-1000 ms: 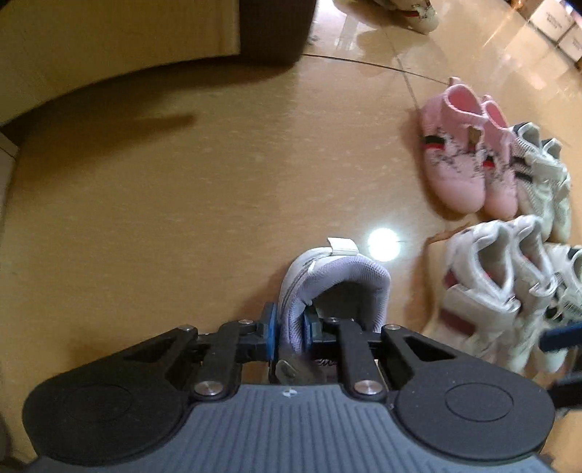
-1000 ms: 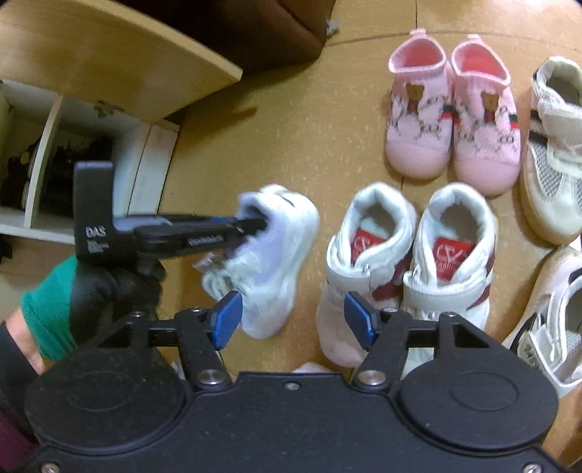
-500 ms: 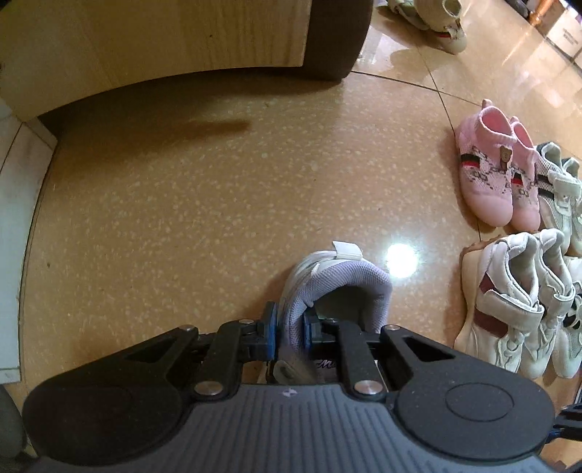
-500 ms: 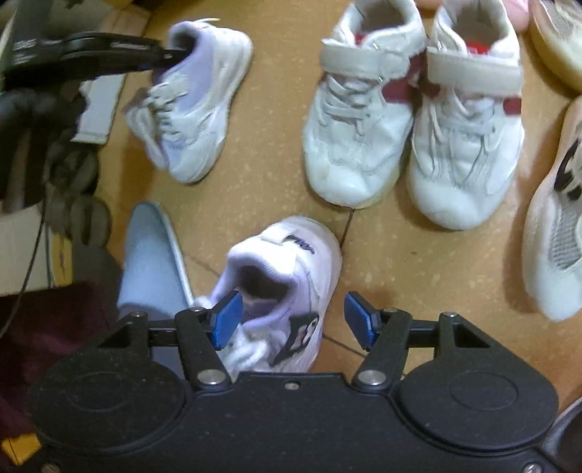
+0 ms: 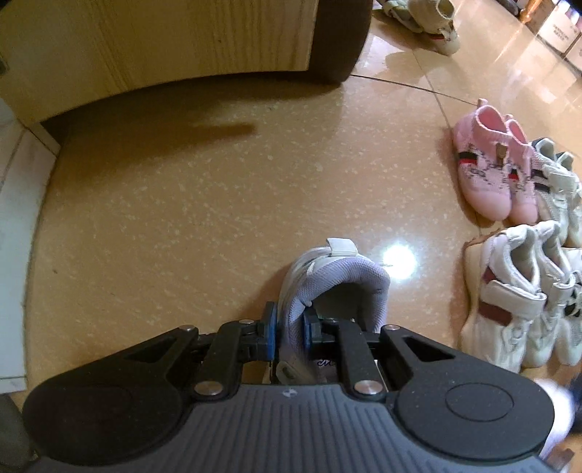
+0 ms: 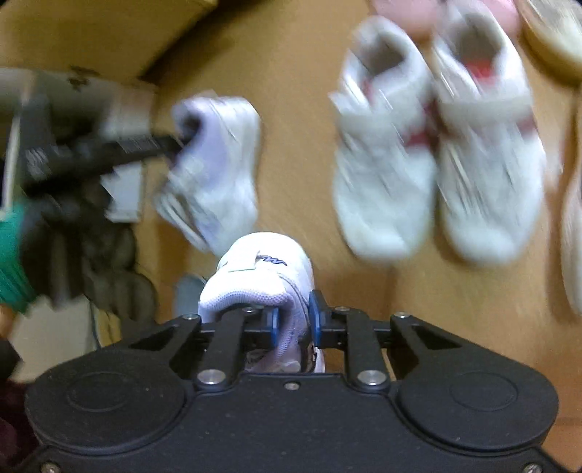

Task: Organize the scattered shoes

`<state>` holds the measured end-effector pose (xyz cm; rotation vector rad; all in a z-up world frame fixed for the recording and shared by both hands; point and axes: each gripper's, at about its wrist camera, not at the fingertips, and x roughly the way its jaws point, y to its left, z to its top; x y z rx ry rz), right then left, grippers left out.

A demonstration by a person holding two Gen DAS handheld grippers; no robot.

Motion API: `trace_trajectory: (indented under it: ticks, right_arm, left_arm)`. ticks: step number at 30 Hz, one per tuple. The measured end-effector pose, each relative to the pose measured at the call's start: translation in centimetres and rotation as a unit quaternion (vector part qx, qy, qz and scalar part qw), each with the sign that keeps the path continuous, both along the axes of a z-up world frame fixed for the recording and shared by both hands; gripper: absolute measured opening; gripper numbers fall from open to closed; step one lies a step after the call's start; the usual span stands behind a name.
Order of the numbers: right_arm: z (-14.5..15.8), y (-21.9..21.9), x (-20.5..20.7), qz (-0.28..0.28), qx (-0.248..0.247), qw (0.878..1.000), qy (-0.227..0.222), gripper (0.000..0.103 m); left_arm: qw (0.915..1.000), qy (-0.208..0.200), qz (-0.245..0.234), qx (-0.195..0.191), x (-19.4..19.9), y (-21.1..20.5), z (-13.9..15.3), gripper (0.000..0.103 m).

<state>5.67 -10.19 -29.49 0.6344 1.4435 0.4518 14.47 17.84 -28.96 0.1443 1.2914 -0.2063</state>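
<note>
My left gripper (image 5: pixel 289 327) is shut on the collar of a lilac-and-white child's shoe (image 5: pixel 342 276), which hangs heel-up over the tan floor. The right wrist view is blurred but shows that same shoe (image 6: pixel 218 163) on the left gripper (image 6: pixel 180 140) at upper left. My right gripper (image 6: pixel 294 322) has its jaws closing on the collar of the matching lilac-and-white shoe (image 6: pixel 262 269), and the blue pads (image 6: pixel 314 320) press the collar from both sides. A white pair with red trim (image 6: pixel 436 163) stands side by side to the right.
A pink knit pair (image 5: pixel 487 174) and the white-and-red pair (image 5: pixel 509 291) line the floor at right, with more pale shoes behind them. A wooden cabinet (image 5: pixel 163 47) stands ahead, with beige shoes (image 5: pixel 429 18) beyond it. A gloved hand (image 6: pixel 54 225) holds the left gripper.
My right gripper moved from the white-and-red pair down over the second lilac shoe and its jaws closed on the collar. The left gripper drifted a little, still holding its shoe.
</note>
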Motion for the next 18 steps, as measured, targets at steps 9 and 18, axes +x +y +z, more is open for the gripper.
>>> trace_trajectory:
  ticks: [9, 18]
  right_arm:
    - [0.1, 2.7, 8.8, -0.025, -0.093, 0.995, -0.017, 0.018]
    - [-2.3, 6.0, 11.6, 0.001, -0.135, 0.991, -0.014, 0.022]
  left_arm:
    - [0.9986, -0.001, 0.038, -0.037, 0.7, 1.1, -0.3, 0.013]
    - [0.9962, 0.003, 0.064, -0.059, 1.5, 0.2, -0.7, 0.013]
